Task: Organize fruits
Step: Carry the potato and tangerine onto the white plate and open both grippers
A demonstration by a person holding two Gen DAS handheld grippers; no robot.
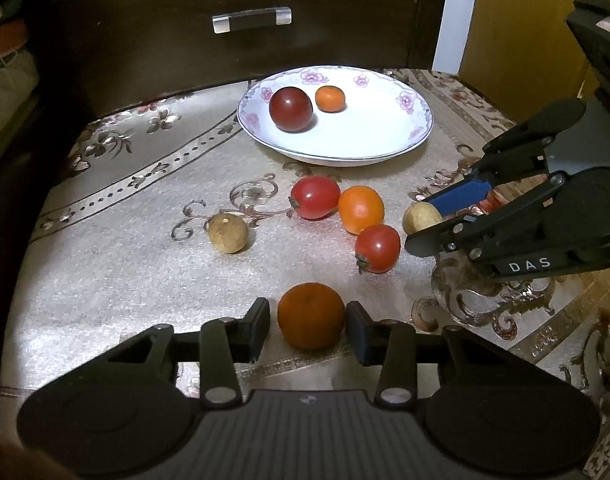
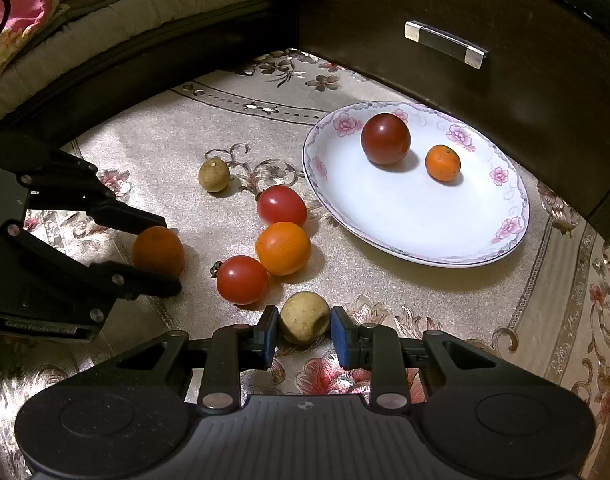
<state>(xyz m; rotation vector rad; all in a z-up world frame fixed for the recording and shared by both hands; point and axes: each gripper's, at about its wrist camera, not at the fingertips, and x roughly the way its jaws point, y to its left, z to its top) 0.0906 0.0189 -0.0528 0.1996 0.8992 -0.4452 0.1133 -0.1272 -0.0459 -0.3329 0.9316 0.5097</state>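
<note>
1. Fruits lie scattered on a desk (image 2: 445, 300) covered in a floral cloth, with a white flowered plate (image 1: 385, 144) at the far side by a dark drawer front.
2. Left tool (image 1: 307, 326): its two fingers stand on either side of a dark orange mandarin (image 1: 311, 315) on the cloth. One pad looks to touch the skin; a sliver of gap shows at the other, so I judge it released, about to close.
3. Right tool (image 2: 303, 330): its blue pads bracket a tan longan (image 2: 304, 317), very close on both sides. I cannot tell whether it is gripping yet.
4. The plate lies ahead of both tools, beyond the loose cluster, so each lift would carry forward. The right tool is the nearer.
5. Count on the plate: one dark red tomato (image 1: 290, 109), one small mandarin (image 1: 330, 98).
6. Count on the cloth: two mandarins, two red cherry tomatoes (image 1: 315, 197), two longans.
</note>
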